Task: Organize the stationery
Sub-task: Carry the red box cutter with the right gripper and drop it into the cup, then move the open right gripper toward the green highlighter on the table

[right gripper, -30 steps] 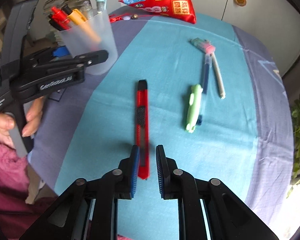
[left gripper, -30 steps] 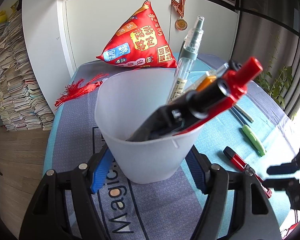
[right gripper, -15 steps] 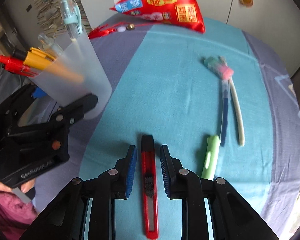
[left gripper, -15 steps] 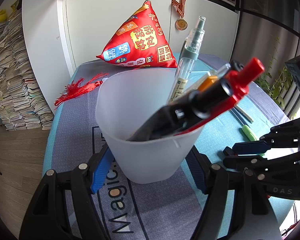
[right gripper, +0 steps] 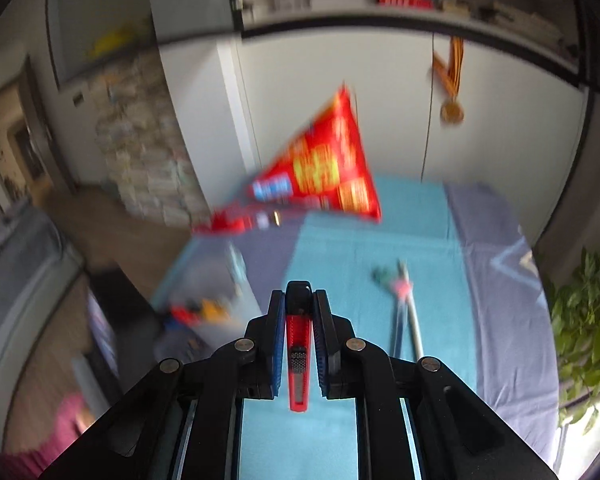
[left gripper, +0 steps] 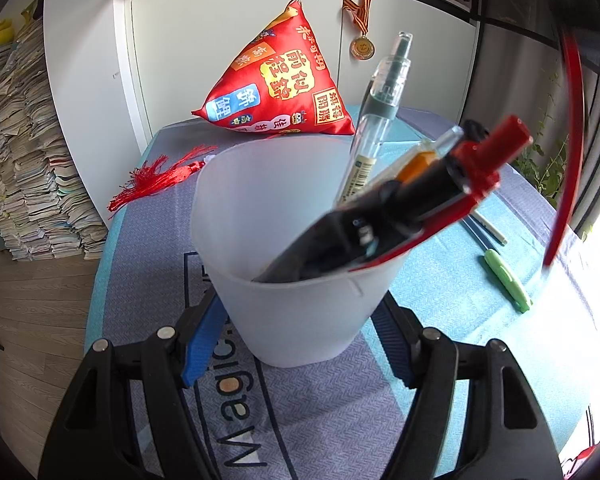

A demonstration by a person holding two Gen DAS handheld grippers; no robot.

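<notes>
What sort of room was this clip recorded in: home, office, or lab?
Most likely a home study or living room. A gold medal on a striped ribbon hangs from a white cupboard, tall stacks of worn books sit on wooden flooring, and a red festive cushion lies on the cloth-covered table.

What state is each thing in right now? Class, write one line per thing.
Frosted plastic cup: upright on the mat, gripped, holding pens.
Left gripper: shut on the cup.
Red utility knife: lifted off the table, blade not showing.
Right gripper: jaws closing, pads pressing the knife.
Green pen: lying flat on the mat.
Red pyramid-shaped pillow: resting against the cabinet.
</notes>
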